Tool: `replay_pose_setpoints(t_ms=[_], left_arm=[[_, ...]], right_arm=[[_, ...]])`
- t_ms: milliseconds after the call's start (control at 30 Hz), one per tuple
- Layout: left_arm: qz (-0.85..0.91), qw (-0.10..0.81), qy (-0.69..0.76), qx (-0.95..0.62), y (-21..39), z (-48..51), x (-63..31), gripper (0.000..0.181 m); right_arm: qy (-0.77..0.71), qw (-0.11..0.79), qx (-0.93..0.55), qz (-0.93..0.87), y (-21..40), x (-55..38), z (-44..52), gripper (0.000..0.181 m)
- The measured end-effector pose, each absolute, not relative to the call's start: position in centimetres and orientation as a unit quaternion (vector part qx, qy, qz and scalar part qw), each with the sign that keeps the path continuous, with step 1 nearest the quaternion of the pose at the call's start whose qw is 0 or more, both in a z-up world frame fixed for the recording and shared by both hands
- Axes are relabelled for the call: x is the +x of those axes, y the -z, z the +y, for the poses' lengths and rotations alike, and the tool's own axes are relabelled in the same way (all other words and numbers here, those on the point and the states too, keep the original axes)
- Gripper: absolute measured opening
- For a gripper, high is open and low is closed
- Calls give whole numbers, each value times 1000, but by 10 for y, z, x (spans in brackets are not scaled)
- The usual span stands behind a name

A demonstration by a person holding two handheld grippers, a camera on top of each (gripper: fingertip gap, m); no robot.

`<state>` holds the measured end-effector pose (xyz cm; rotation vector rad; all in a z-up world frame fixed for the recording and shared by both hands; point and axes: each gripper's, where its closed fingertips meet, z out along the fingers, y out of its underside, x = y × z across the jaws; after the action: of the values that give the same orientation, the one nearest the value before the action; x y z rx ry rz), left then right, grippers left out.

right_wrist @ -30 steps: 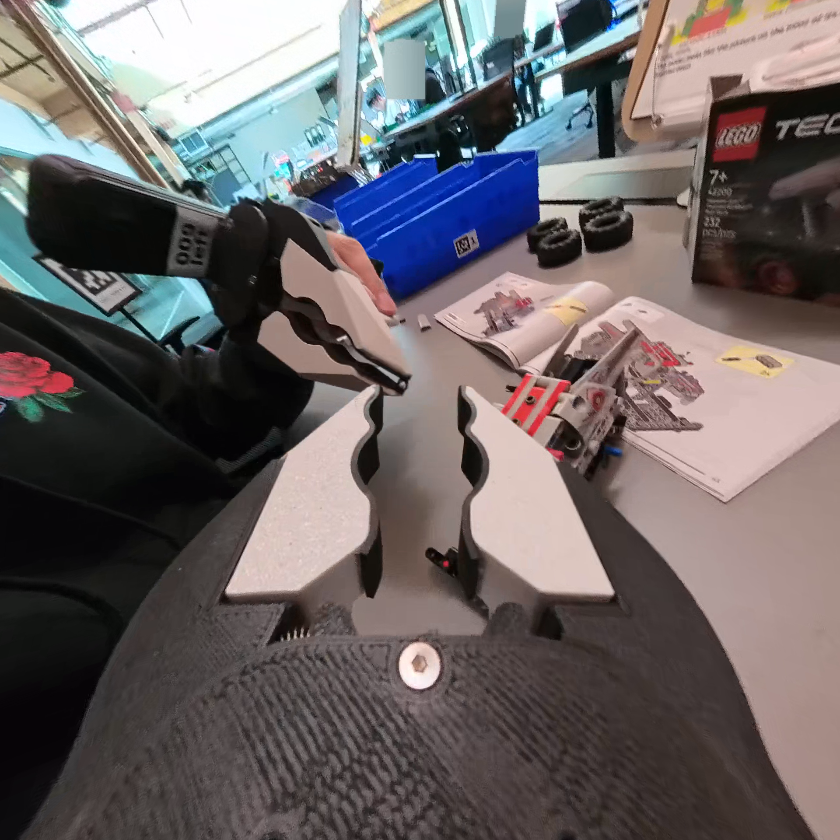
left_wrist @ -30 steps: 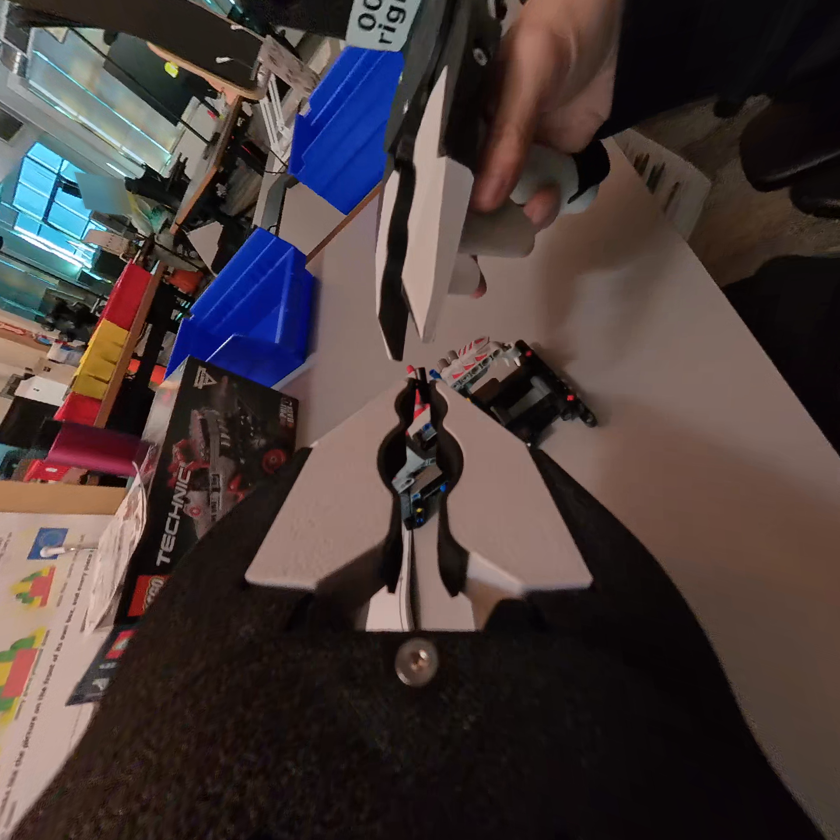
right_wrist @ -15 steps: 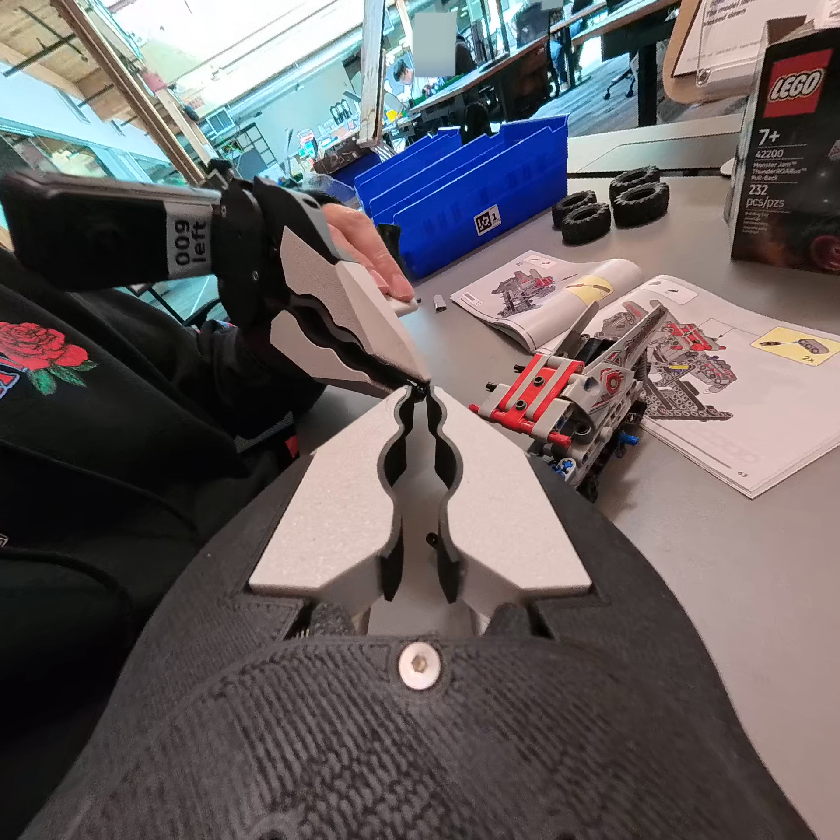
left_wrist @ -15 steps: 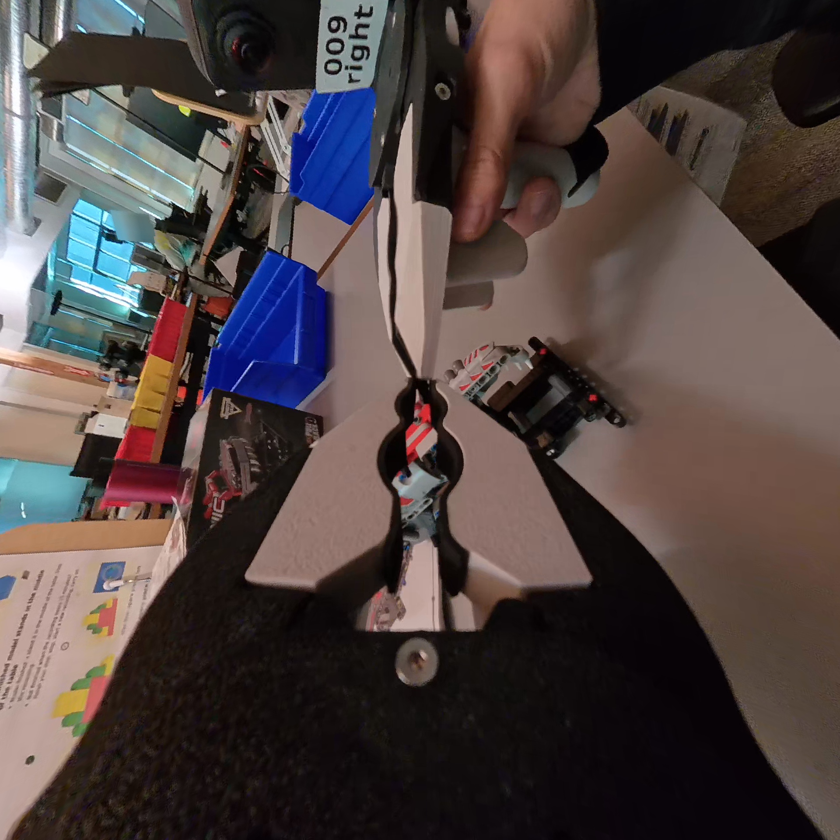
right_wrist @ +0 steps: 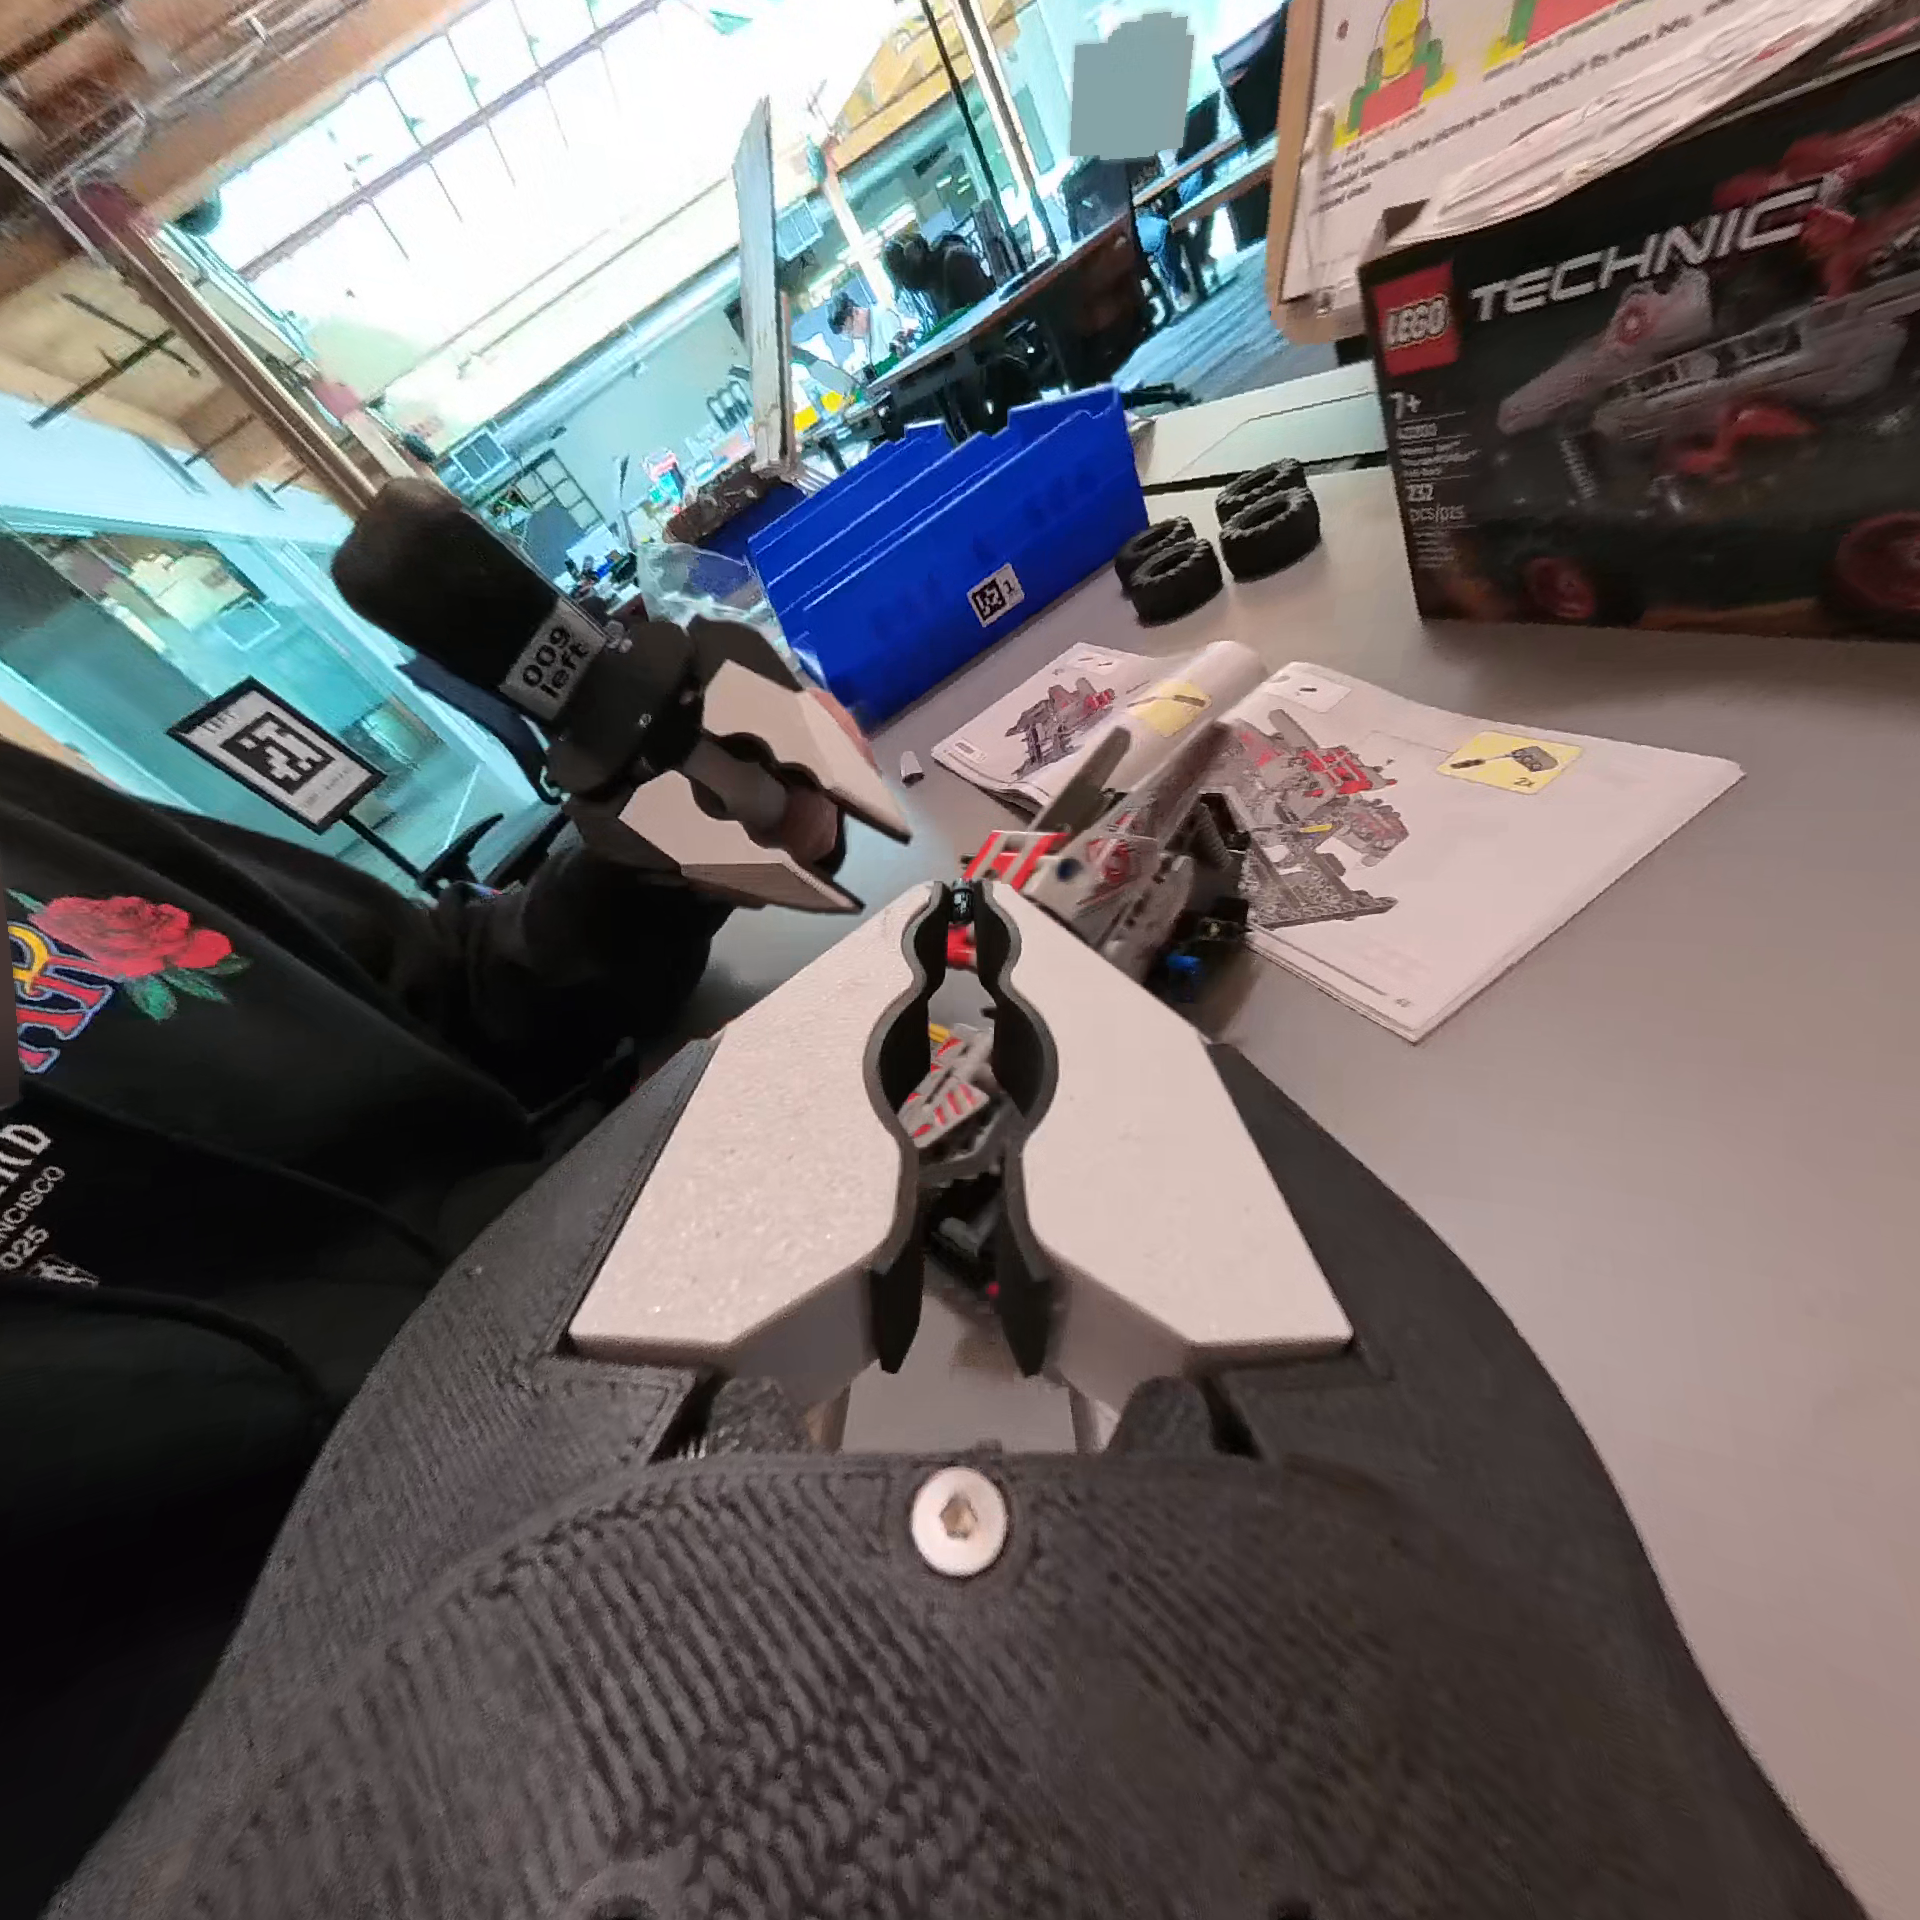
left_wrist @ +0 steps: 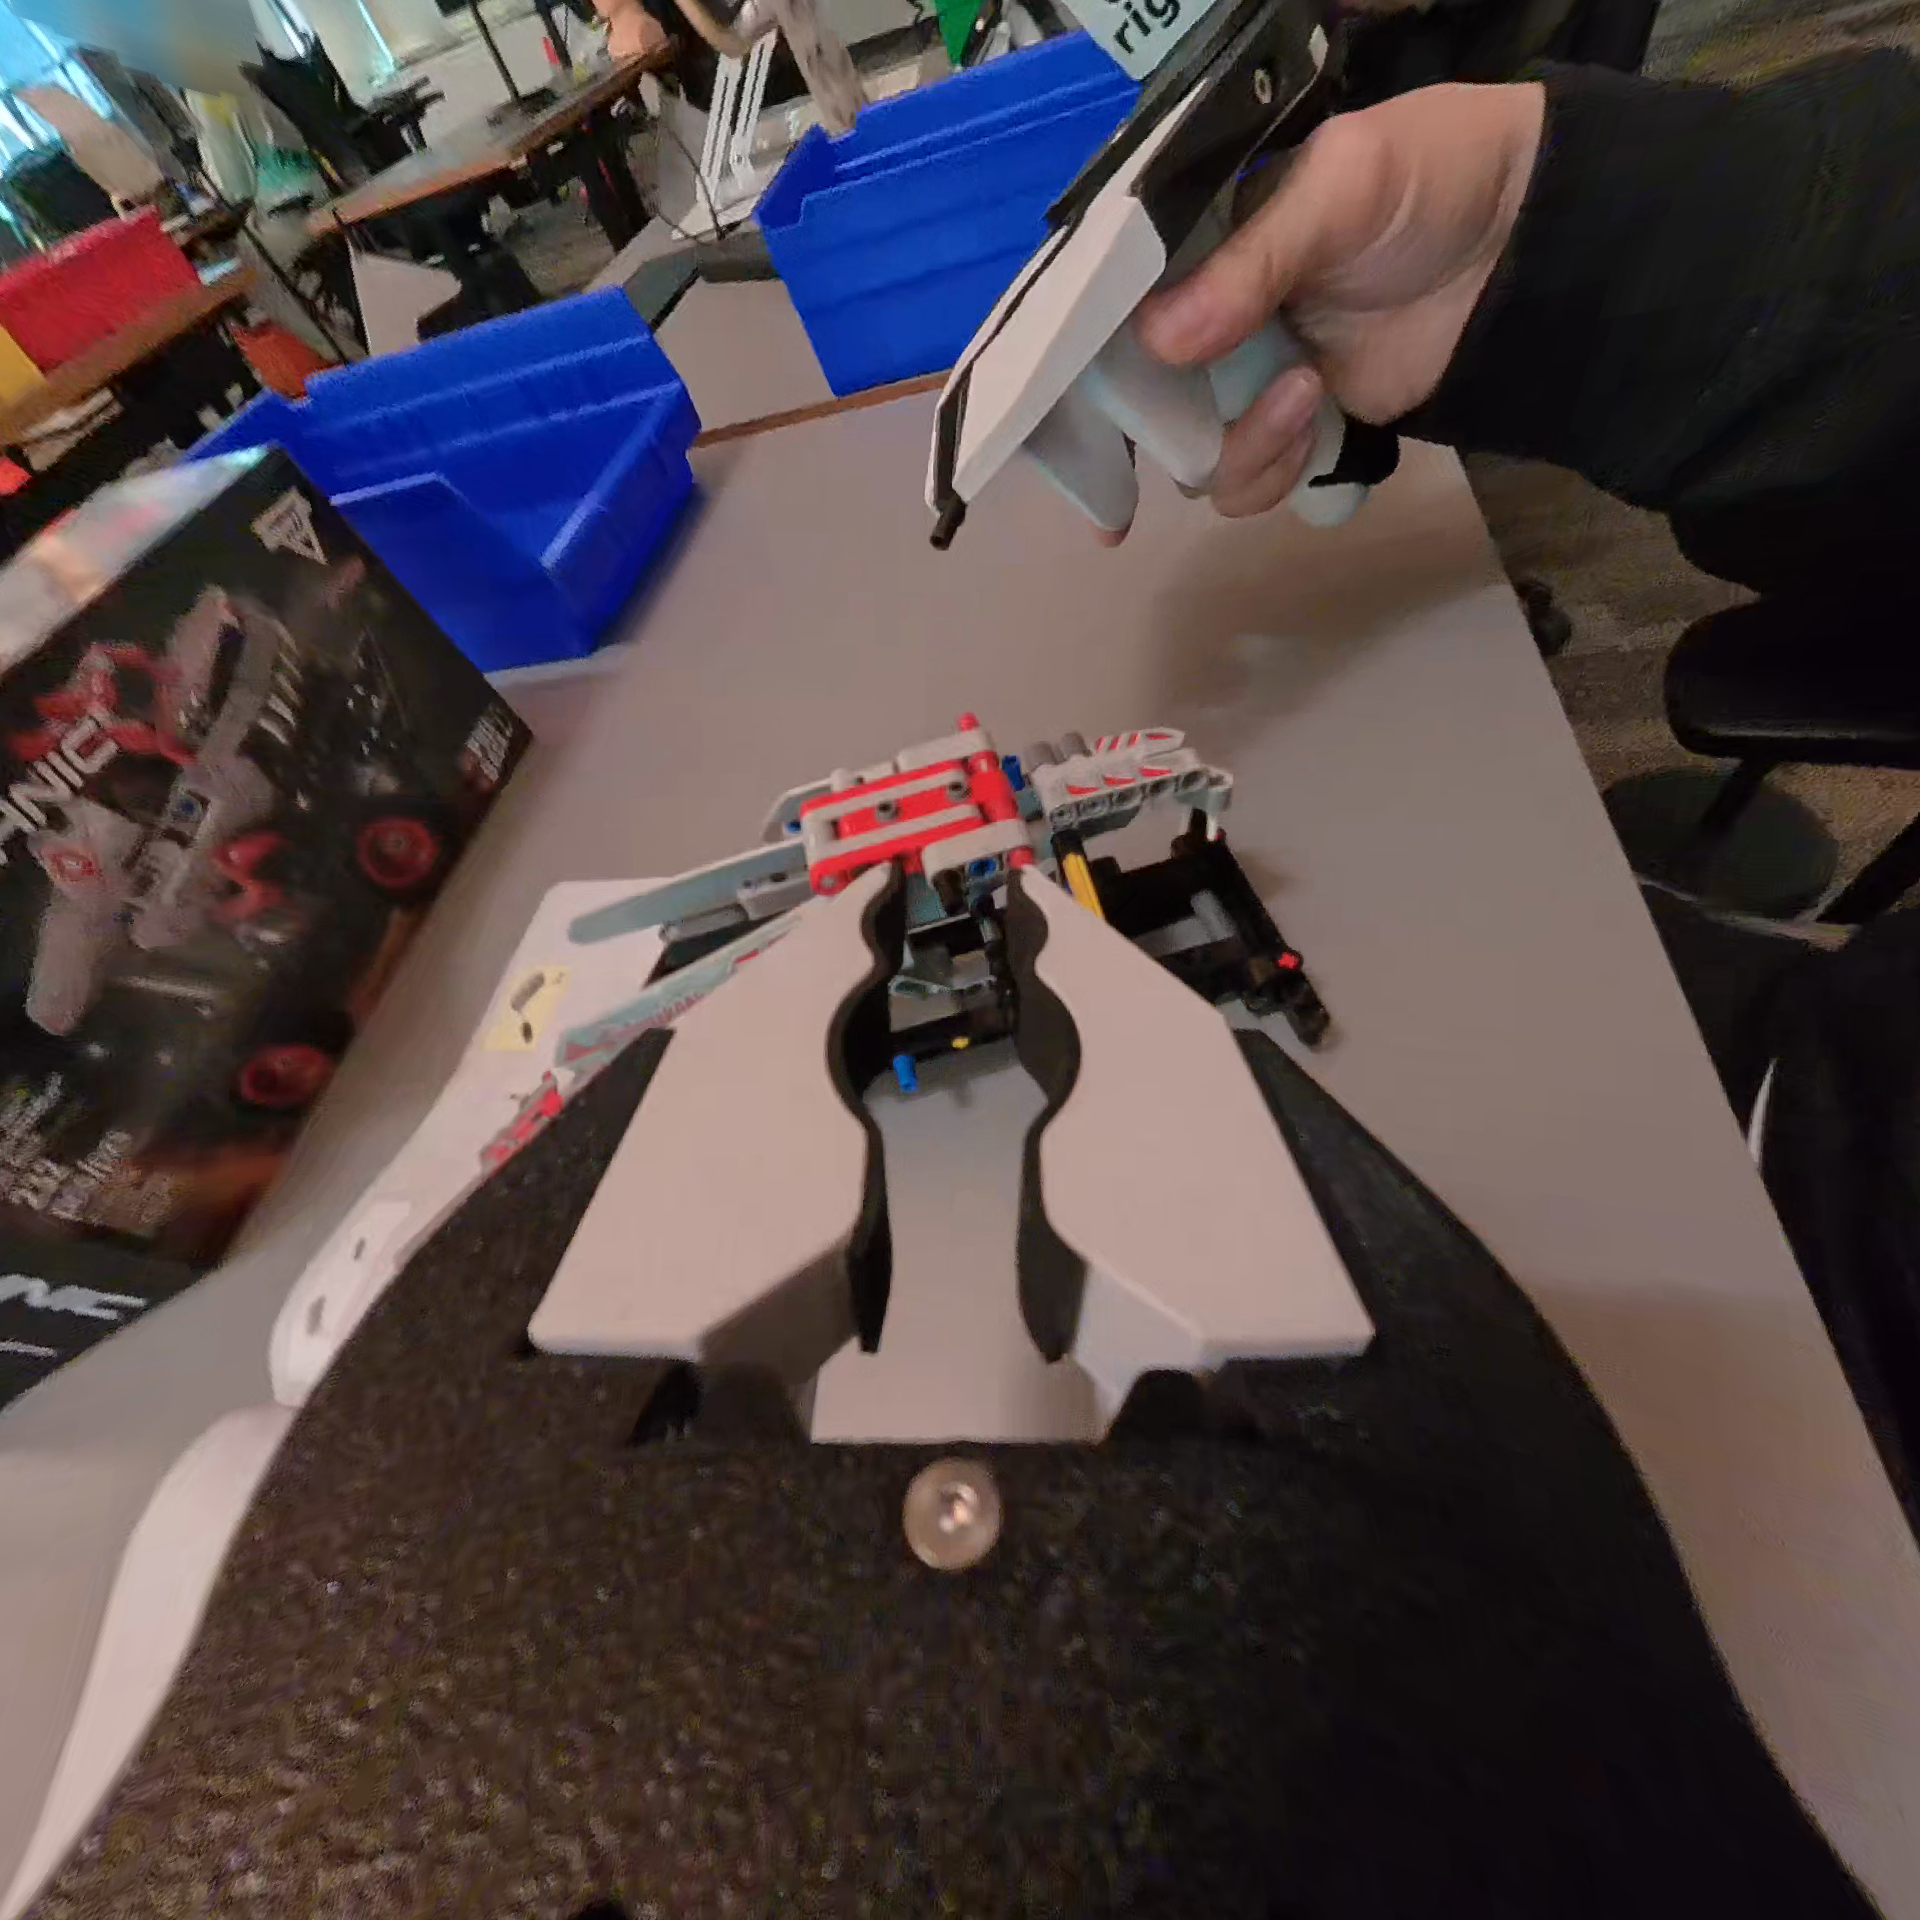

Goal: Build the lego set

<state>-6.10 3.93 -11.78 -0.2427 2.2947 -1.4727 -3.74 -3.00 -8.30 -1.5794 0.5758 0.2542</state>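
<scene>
The half-built red, grey and black lego model (left_wrist: 914,810) lies on the grey table (left_wrist: 1351,831), partly on the instruction booklet; it also shows in the right wrist view (right_wrist: 1143,862). My left gripper (left_wrist: 956,878) is open and empty, its fingertips just above the model's near side without touching it. My right gripper (right_wrist: 961,899) is shut on a small black pin (right_wrist: 961,902) at its very tips. In the left wrist view the right gripper (left_wrist: 945,509) hovers above and behind the model with the pin (left_wrist: 941,525) sticking out. The left gripper (right_wrist: 881,868) shows open just left of the right's tips.
Blue bins (left_wrist: 499,457) stand at the back. The set's box (right_wrist: 1662,416) stands at the right, with black tyres (right_wrist: 1216,540) beside it. The open booklet (right_wrist: 1455,831) lies behind the model. A small grey piece (right_wrist: 910,766) lies near a bin. The table's edge (left_wrist: 1538,665) is close. One gripper's finger ends stand about 9 cm off the other's.
The right gripper shut on the black pin at the left gripper's tips. The left gripper then opened, let go and swung away over the model; the right keeps the pin.
</scene>
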Motion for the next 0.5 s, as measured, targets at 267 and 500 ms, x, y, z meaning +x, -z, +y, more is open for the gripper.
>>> replay_pose_setpoints(t_ms=[267, 500], left_arm=[[826, 207, 514, -108, 133, 32, -52, 4], [818, 217, 527, -77, 134, 36, -49, 2]], right_arm=[[-168, 635, -718, 230, 103, -25, -17, 3], [-228, 641, -691, 244, 113, -25, -11, 3]])
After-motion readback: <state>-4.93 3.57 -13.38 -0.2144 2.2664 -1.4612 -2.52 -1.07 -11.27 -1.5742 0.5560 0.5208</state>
